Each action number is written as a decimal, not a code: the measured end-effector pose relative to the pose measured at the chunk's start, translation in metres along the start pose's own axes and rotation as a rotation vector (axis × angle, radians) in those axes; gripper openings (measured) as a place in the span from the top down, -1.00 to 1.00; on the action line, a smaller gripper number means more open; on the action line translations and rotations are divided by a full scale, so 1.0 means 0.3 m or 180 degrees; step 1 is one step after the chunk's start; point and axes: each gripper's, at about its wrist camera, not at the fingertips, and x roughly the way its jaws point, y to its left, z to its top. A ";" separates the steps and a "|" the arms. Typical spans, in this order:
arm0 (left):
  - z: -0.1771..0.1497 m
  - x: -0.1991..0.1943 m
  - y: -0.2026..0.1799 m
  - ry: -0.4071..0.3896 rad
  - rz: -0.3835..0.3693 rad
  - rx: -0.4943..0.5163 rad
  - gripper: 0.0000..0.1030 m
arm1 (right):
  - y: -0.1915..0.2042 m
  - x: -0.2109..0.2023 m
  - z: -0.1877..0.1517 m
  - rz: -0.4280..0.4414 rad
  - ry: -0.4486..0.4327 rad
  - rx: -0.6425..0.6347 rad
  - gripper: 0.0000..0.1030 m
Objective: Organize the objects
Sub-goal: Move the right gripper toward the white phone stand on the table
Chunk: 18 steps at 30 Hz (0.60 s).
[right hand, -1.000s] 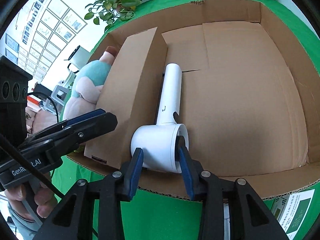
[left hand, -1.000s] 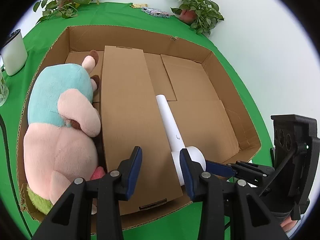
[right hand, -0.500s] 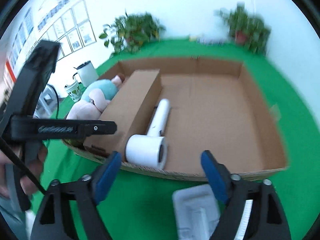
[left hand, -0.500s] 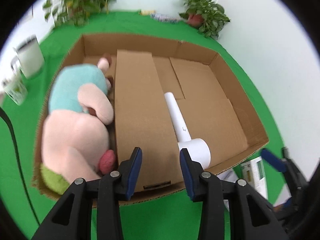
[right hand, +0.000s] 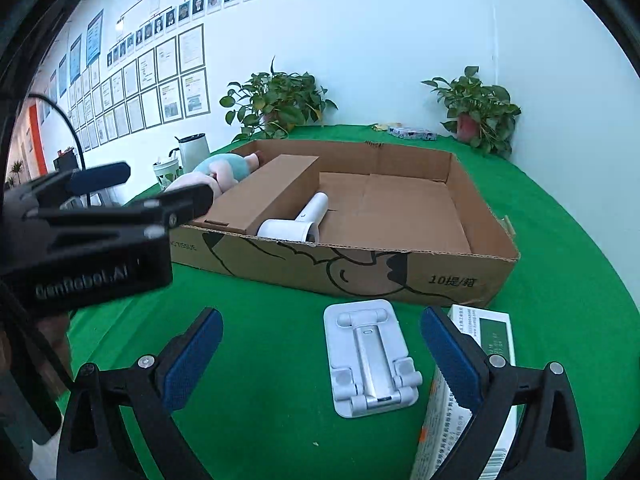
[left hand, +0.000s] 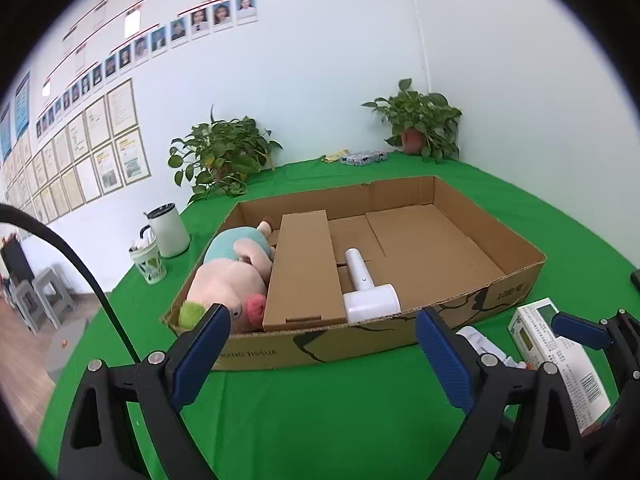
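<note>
A shallow cardboard box (left hand: 360, 344) (right hand: 360, 272) lies on the green cloth. Inside it, from left to right, are a plush toy (left hand: 228, 280), a long brown carton (left hand: 304, 268) (right hand: 264, 196) and a white hair dryer (left hand: 368, 296) (right hand: 292, 228). My left gripper (left hand: 320, 332) hangs before the box's near wall, jaws opening wide with nothing between them. My right gripper (right hand: 320, 328) is also opening, low over the cloth. A white folding stand (right hand: 370, 356) lies between its fingers, untouched. A white and green packet (right hand: 492, 336) (left hand: 560, 360) lies by the right finger.
Two potted plants (left hand: 224, 156) (left hand: 420, 124) stand at the back of the table. A white kettle (left hand: 168, 228) and a cup (left hand: 150, 260) sit left of the box. A small patterned pack (left hand: 362, 158) lies at the far edge. The right half of the box holds nothing.
Both grippers have pulled back out of the box to its near side and tipped up. The right one let go of the hair dryer, which stays in the box. Both jaws have opened wide.
</note>
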 end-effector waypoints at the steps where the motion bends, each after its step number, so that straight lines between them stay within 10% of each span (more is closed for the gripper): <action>1: -0.005 -0.007 0.003 -0.0015 0.0011 -0.0045 -0.82 | 0.000 -0.015 -0.003 -0.0011 -0.0036 -0.0014 -0.94; 18: -0.094 -0.016 0.028 0.0424 -0.0017 -0.0205 -0.81 | 0.029 -0.038 -0.080 -0.0002 0.0152 -0.0088 -0.94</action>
